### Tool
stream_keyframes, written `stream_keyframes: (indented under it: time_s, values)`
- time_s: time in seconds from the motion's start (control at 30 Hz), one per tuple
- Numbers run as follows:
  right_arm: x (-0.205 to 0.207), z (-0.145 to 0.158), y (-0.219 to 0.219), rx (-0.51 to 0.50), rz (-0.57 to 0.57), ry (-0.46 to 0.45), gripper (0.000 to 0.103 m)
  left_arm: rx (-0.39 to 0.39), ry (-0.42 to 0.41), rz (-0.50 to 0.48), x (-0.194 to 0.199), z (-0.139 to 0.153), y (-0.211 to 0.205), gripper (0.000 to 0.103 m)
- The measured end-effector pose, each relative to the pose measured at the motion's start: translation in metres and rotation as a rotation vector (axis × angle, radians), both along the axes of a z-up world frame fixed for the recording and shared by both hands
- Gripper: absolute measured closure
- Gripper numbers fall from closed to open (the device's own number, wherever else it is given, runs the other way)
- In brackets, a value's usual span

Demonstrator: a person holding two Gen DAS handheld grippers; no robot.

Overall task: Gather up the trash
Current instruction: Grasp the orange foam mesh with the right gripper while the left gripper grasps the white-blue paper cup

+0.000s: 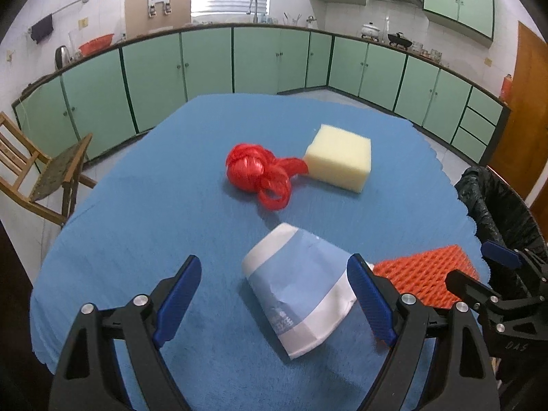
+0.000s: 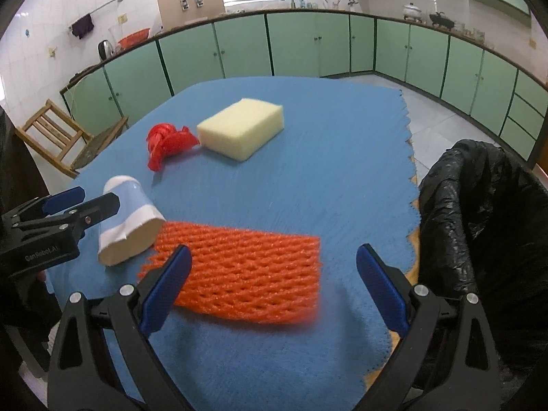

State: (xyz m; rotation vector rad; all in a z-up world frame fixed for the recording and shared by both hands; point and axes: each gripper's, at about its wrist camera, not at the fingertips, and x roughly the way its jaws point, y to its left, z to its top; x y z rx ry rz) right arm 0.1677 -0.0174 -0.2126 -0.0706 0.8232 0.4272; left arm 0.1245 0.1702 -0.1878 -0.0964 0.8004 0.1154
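Four pieces of trash lie on the blue tablecloth [image 2: 308,178], none yet in the black-lined bin [image 2: 479,212] beside the table's right edge: a crushed paper cup [image 1: 294,287], an orange foam net [image 2: 246,274], a red ribbon bundle [image 1: 257,174] and a yellow sponge [image 1: 339,161]. The left gripper [image 1: 274,301] and right gripper [image 2: 274,291] hover with jaws wide, holding nothing. The cup lies on its side, its long axis diagonal, mouth toward the grippers.
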Motion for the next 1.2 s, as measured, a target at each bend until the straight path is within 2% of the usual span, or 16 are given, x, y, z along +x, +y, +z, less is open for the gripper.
stream_keyframes:
  time_s: [0.17,0.33,0.67,0.77,0.83,0.97,1.1,1.2]
  values:
    - [0.002,-0.008,0.002,-0.017,0.013,0.013,0.009,-0.016,0.036,0.009,0.004,-0.011,0.001,0.018]
    - [0.004,-0.015,0.003,-0.024,0.026,0.036,0.019,-0.03,0.063,0.012,0.005,-0.02,0.003,0.018]
    - [0.005,-0.023,0.007,-0.025,0.046,0.055,0.028,-0.069,0.103,-0.009,0.01,-0.034,0.0,0.018]
    - [0.004,-0.023,0.007,-0.027,0.053,0.049,0.033,-0.069,0.097,-0.026,0.01,-0.033,-0.003,0.029]
    - [0.003,-0.023,0.007,-0.022,0.056,0.05,0.038,-0.068,0.089,-0.048,0.01,-0.031,-0.008,0.042]
    - [0.002,-0.022,0.01,-0.019,0.073,0.048,0.048,-0.066,0.081,-0.045,0.011,-0.03,-0.01,0.049]
    - [0.0,-0.021,0.013,-0.01,0.103,0.046,0.065,-0.079,0.069,-0.044,0.011,-0.029,-0.01,0.06]
    - [-0.001,-0.02,0.016,0.01,0.142,0.054,0.077,-0.064,0.063,-0.041,0.012,-0.028,-0.013,0.062]
